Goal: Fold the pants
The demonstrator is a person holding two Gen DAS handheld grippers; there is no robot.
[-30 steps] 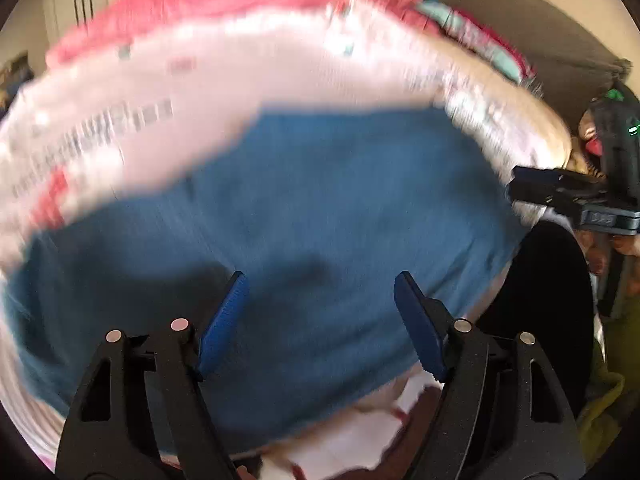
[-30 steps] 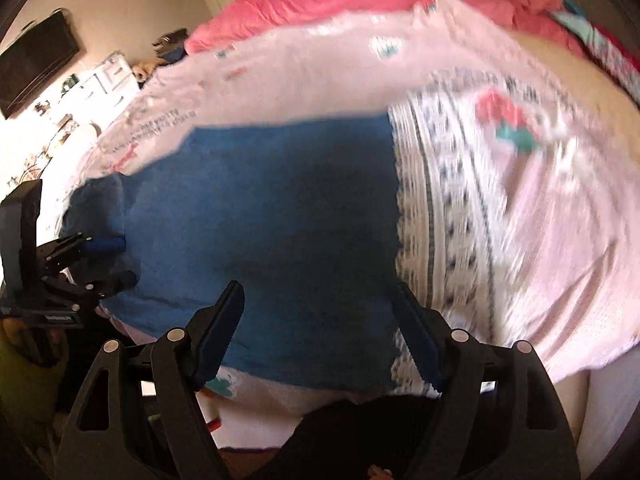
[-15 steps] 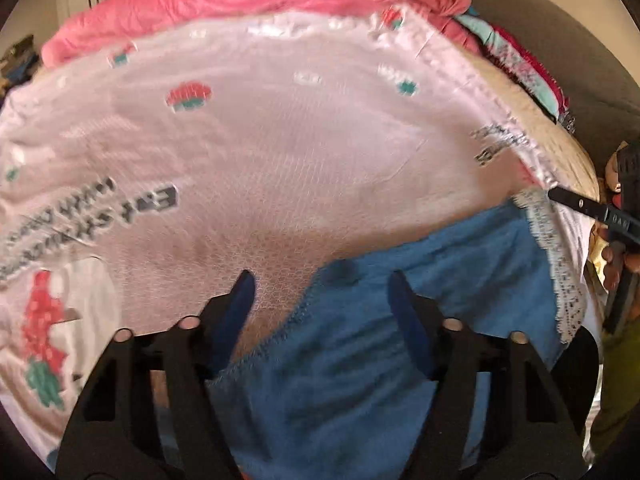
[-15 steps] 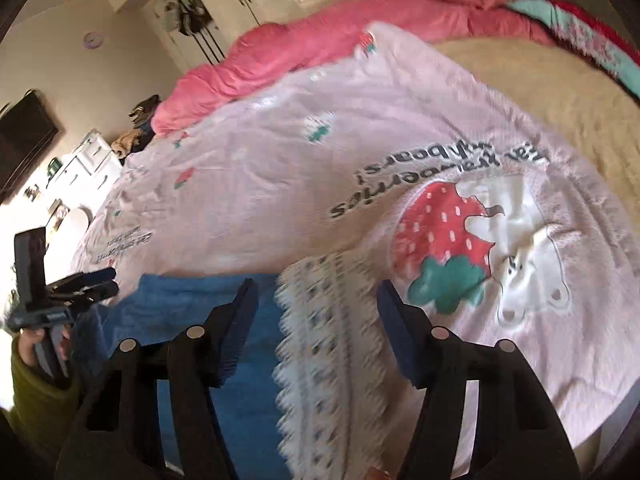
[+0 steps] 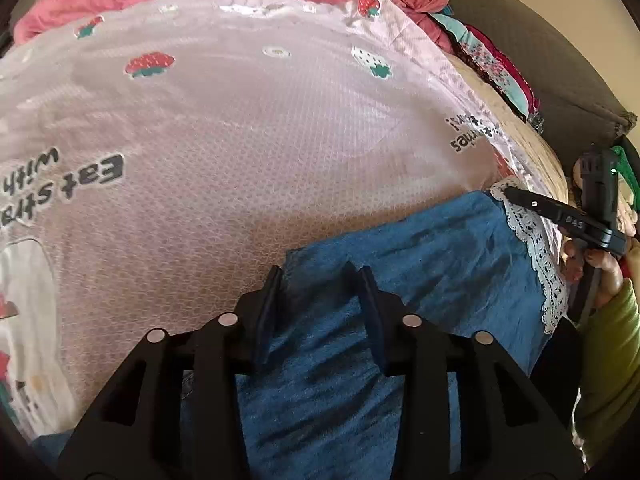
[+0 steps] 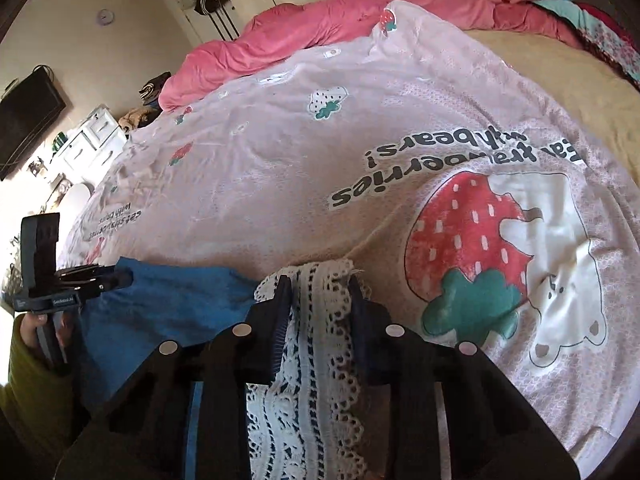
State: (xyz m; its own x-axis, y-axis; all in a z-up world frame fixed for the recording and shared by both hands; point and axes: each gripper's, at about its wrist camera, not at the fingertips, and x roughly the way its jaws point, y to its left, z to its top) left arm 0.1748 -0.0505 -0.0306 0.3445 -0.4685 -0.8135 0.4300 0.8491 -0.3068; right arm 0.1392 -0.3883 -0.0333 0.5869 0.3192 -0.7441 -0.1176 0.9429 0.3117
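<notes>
The blue pants (image 5: 420,264) with a white lace hem (image 5: 536,240) lie at the near edge of the bed. My left gripper (image 5: 318,280) is closed on a raised fold of the blue cloth at the pants' left corner. My right gripper (image 6: 320,292) is closed on the lace hem (image 6: 316,344) at the other end. The blue cloth (image 6: 168,312) stretches between the two. Each gripper shows in the other's view: the right one (image 5: 560,216) at the far right, the left one (image 6: 72,288) at the far left.
The pants rest on a pink strawberry-print cover (image 5: 240,140) over the bed, also in the right wrist view (image 6: 360,128). A red-pink duvet (image 6: 320,28) is bunched along the far side. Patterned cloths (image 5: 492,68) lie at the right. A white dresser (image 6: 92,140) stands by the wall.
Both grippers were wide open over the flat pants. They have moved down to the near edge and have closed on the cloth, left on the blue corner, right on the lace hem.
</notes>
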